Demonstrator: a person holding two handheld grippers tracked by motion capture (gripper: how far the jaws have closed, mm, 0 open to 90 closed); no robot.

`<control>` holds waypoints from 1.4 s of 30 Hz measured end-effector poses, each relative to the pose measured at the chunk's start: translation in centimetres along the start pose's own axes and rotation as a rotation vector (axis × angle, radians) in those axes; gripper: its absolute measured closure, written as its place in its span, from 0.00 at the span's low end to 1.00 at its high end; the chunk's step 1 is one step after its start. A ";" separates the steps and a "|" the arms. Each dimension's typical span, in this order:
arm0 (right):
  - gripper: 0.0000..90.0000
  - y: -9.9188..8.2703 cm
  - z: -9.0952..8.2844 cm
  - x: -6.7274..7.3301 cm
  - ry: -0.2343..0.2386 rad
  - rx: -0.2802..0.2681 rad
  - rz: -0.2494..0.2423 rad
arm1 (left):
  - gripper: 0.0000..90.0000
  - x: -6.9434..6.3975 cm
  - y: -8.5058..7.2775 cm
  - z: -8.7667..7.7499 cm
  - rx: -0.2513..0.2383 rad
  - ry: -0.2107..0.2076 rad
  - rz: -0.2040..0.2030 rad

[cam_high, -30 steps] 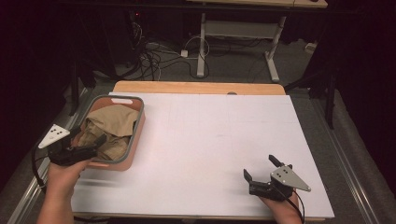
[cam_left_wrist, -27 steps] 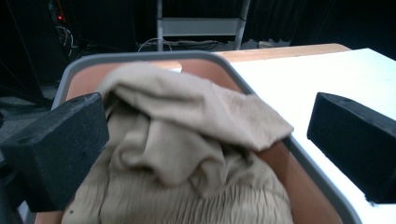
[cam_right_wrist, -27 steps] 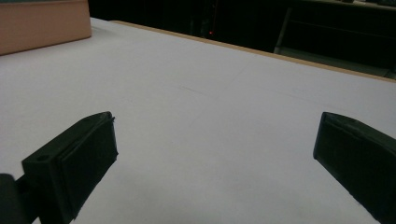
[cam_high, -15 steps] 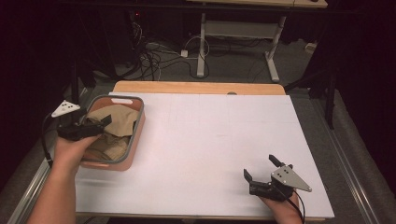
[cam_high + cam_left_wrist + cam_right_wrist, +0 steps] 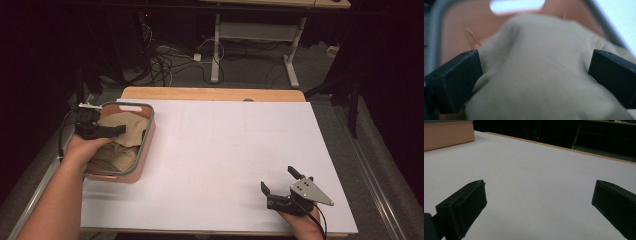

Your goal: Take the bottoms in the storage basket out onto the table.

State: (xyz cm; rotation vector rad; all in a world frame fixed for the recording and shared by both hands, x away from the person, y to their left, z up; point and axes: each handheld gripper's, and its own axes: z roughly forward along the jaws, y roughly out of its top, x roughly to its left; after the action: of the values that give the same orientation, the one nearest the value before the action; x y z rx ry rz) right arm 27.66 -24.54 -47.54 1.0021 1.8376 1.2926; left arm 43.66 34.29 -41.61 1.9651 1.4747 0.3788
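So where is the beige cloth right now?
In the high view the beige cloth lies bunched inside the pink bin at the table's left, under the open left gripper.

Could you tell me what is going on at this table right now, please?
A person works with a gripper in each hand. The left gripper is over the pink basket at the table's left edge, its jaws wide open on either side of the beige cloth bunched inside, not closed on it yet. The right gripper sits open and idle on the white table near the front right corner.
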 end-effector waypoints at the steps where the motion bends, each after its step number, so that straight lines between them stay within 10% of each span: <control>1: 0.01 0.0 0.0 0.0 0.000 0.000 0.002 | 0.00 0.0 0.0 0.3 0.025 0.004 0.005; 26: 0.01 -0.1 0.2 0.2 0.007 0.005 -0.009 | 0.00 -0.9 1.4 5.4 0.504 -0.037 0.061; 42: 0.01 -0.2 0.3 0.2 0.011 0.012 -0.017 | 0.04 -1.5 1.3 7.1 0.553 0.028 0.100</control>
State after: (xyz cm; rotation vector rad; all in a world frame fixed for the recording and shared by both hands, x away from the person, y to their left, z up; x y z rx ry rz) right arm 27.81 -24.25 -47.80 0.9856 1.8604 1.2804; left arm 48.20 30.46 -45.89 2.4754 1.6246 0.0346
